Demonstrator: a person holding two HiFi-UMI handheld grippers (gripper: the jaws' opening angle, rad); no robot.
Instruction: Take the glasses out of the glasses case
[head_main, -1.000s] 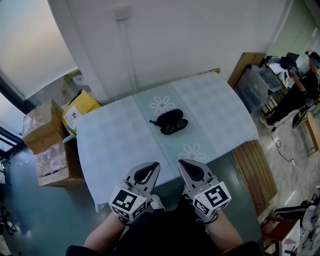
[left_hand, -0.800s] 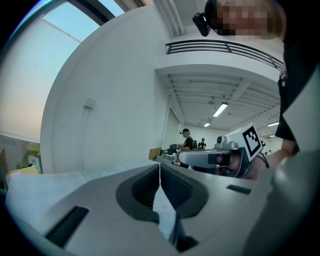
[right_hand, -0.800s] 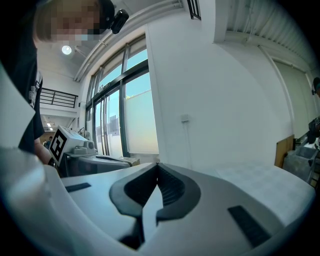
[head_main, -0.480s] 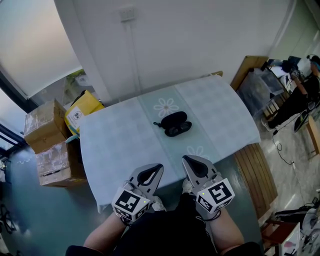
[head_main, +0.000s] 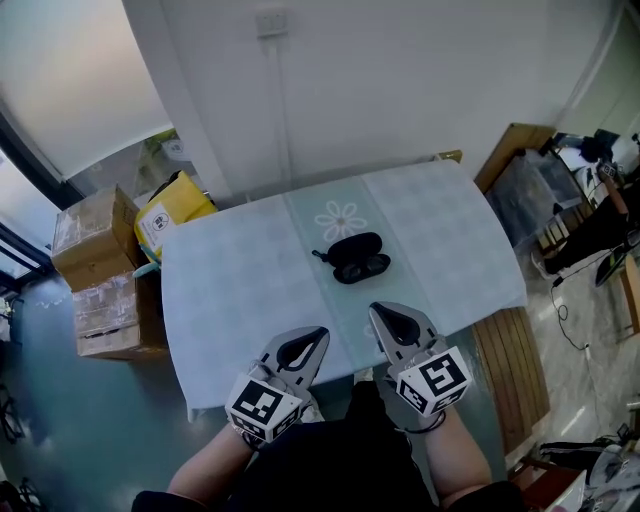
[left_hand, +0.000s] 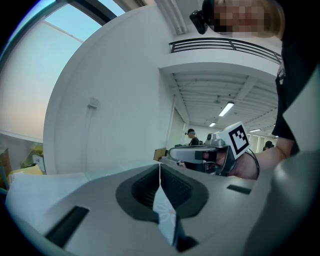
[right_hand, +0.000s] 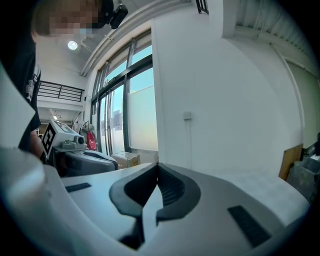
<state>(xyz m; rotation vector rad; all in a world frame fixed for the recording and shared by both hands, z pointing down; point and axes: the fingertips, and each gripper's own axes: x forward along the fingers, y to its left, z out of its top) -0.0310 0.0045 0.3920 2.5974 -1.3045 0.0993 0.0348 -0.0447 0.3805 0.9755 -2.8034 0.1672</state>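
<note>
Head view shows me the black glasses case (head_main: 355, 258) lying open mid-table (head_main: 230, 290), well ahead of my left gripper (head_main: 316, 333) and right gripper (head_main: 378, 311); both jaws pressed together, holding nothing.

bright, even daylight in head view; glasses case (head_main: 355, 258) throws only a faint shadow on table (head_main: 230, 290). window (right_hand: 140, 112) glares pale in right gripper view, ceiling lamps (left_hand: 226, 108) glow in left. both fisheye: bent edges, black corners, close fg soft.
</note>
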